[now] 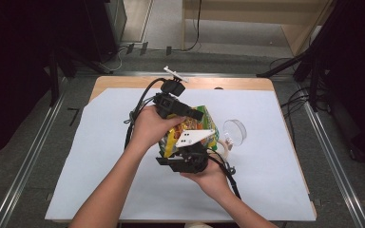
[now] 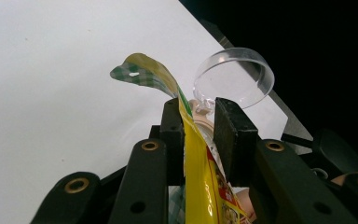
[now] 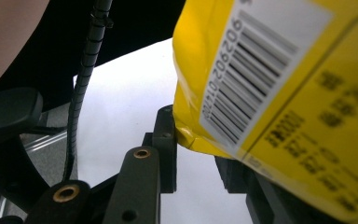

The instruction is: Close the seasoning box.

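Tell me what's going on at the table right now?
A person holds a yellow snack bag up over the white-covered table with both grippers. The left gripper is clamped on the bag's top edge, and the right gripper holds it from below, by the barcode corner. A clear plastic cup lies on its side just beyond the bag.

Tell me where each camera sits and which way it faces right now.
High view: above the table's near side, looking forward and down on the white sheet; both forearms, left gripper and right gripper on the snack bag.
Left gripper view: rides that gripper, looking along its fingers at the bag's top edge and a clear cup.
Right gripper view: looks along its own fingers at the bag's barcode.
All three share the bag.
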Tool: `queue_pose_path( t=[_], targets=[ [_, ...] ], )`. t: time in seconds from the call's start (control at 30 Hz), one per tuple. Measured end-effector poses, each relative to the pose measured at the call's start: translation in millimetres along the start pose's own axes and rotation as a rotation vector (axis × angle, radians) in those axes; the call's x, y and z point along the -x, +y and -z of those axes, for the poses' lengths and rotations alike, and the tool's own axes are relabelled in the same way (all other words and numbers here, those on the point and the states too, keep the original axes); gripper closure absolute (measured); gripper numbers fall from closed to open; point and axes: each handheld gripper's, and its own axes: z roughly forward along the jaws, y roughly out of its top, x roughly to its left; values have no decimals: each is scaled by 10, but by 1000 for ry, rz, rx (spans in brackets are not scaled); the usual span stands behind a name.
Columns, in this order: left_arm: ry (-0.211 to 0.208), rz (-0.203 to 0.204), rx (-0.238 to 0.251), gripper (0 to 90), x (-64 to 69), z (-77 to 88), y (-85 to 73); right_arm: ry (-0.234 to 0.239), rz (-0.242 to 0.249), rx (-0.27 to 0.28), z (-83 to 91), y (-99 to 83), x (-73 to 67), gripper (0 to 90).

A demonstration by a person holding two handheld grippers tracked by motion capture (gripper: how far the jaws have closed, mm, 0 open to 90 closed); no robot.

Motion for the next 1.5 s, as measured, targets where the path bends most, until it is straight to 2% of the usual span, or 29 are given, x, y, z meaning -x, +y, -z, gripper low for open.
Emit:
queue_pose_path(
  t=[0.07, 0.27, 0.53, 1.03, 1.5],
  targets=[
    [-7, 0, -7, 736, -5, -5, 3, 3, -13, 5, -6, -8, 0, 726],
    [-2, -2, -11, 736, 12, 1, 16, -3, -14, 14, -3, -8, -11, 725],
    [3, 2, -23, 733, 44, 14, 47, 11, -23, 33, 24, 17, -26, 725],
    [3, 11, -42, 730, 40, 11, 36, 25, -44, 24, 15, 23, -51, 725],
    [-1, 8, -38, 730, 33, 8, 26, 20, -35, 18, 10, 16, -48, 726]
  ],
)
